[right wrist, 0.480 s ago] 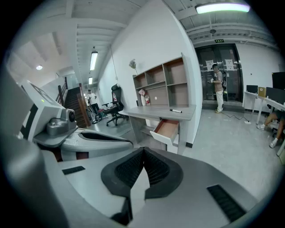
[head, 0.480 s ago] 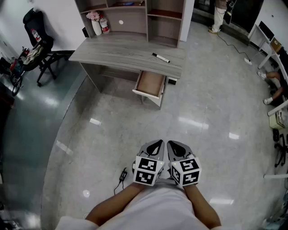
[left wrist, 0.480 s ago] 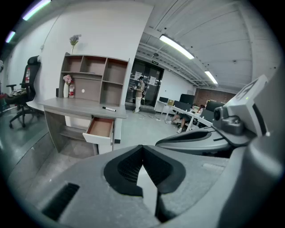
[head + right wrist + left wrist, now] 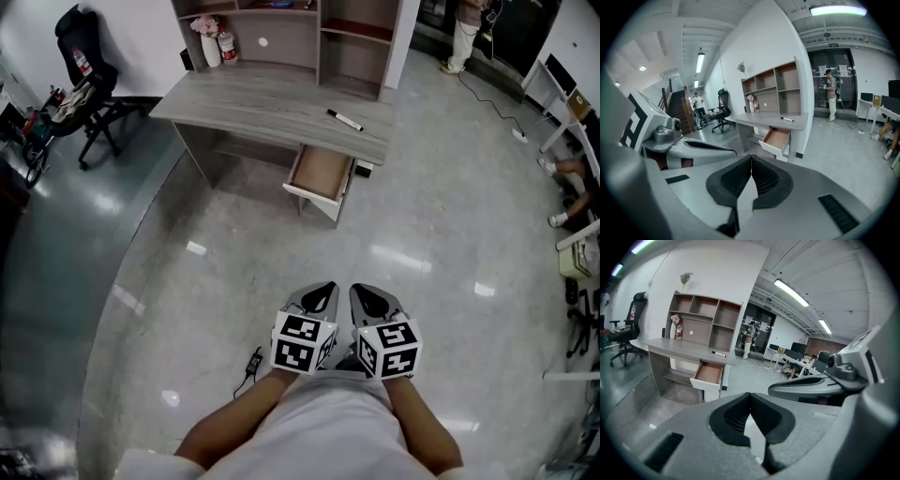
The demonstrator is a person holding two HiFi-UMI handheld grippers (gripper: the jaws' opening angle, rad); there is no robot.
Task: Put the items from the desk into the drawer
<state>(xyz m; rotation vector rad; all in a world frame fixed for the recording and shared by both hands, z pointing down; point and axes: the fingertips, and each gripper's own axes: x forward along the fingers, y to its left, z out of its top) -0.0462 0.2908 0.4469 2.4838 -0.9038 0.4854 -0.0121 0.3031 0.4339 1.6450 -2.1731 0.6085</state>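
Nothing is put away yet. The marker (image 4: 344,120) lies on the counter (image 4: 253,103) near its right end. The drawer (image 4: 322,173) under that end stands pulled out and looks bare inside. The left gripper (image 4: 322,291) and right gripper (image 4: 368,294) are both closed on nothing, side by side, well apart from the counter. Approach, pickup and drop are all left to do.

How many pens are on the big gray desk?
1. The marker lies flat on the desk, near the end that has the open drawer under it. The shelves at the back could hide more.
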